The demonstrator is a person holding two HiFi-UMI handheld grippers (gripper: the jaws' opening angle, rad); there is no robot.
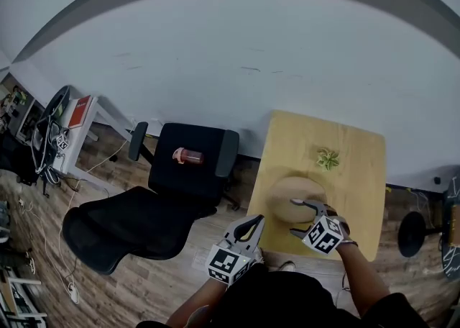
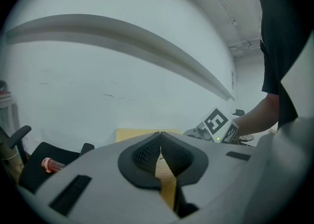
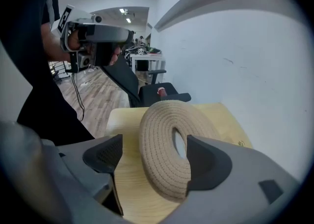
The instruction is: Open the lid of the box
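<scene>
Tongs on the right (image 3: 154,155) spread wide over round beige woven-rope box (image 3: 162,134), lid on, pale wooden desk (image 1: 352,175) beneath, left tongs (image 2: 160,137) pressed together, empty, near desk's left edge

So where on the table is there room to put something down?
Bare wood lies on the right side of the table, past the woven box and nearer than the green sprig, and in the far left corner. The right gripper crowds the near edge.
</scene>
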